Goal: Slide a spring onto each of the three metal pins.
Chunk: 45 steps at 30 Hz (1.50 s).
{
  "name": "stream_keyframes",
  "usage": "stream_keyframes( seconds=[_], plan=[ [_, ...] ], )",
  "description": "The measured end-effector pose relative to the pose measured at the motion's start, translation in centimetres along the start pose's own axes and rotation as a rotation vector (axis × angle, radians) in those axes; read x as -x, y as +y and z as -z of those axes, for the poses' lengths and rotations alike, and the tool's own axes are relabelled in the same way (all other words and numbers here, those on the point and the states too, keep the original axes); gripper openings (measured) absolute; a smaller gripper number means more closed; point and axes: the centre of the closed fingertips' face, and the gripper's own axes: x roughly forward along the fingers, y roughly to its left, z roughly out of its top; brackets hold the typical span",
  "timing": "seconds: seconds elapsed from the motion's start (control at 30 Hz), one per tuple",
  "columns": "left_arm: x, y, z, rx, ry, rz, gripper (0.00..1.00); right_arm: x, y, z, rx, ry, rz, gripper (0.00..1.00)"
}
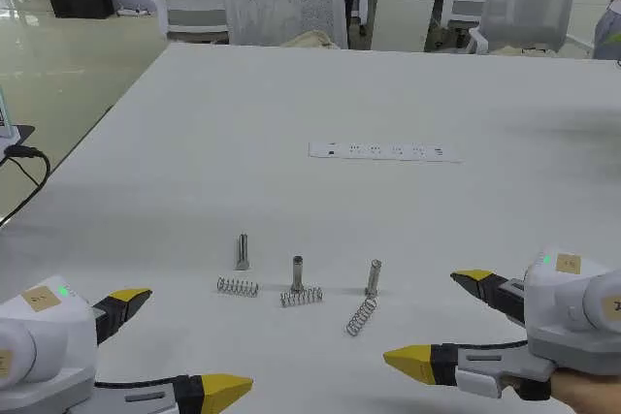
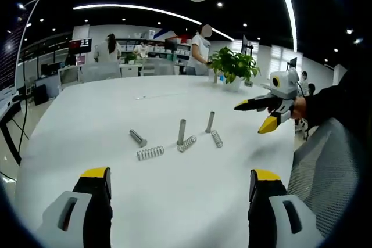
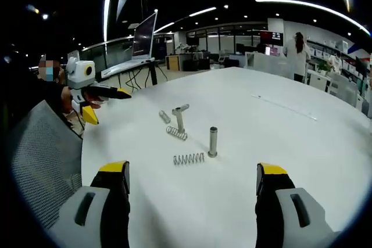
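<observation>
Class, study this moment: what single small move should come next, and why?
Probably bring the right gripper, open and empty, to the nearest spring, which lies flat beside the right-hand pin. All three springs lie on the table, and no pin carries one yet.

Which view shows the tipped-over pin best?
Left gripper view: the tipped-over pin lies side-on, unobstructed. The head view foreshortens it; the right gripper view has it small, partly behind a standing pin.

Quick layout rundown
Three pins point(image 1: 297, 273) in a row on the table point(image 1: 194, 143), a spring point(image 1: 301, 296) before each, power strip point(image 1: 380, 151) well behind.
</observation>
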Motion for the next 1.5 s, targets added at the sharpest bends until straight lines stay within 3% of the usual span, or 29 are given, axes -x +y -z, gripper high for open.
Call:
stream_keyframes(
  seconds=[1.5],
  plan=[
    [0.03, -0.03, 0.10, 0.014, 0.002, -0.006, 0.93, -0.05, 0.11, 0.33, -0.001, 0.014, -0.004, 0.86]
  ],
)
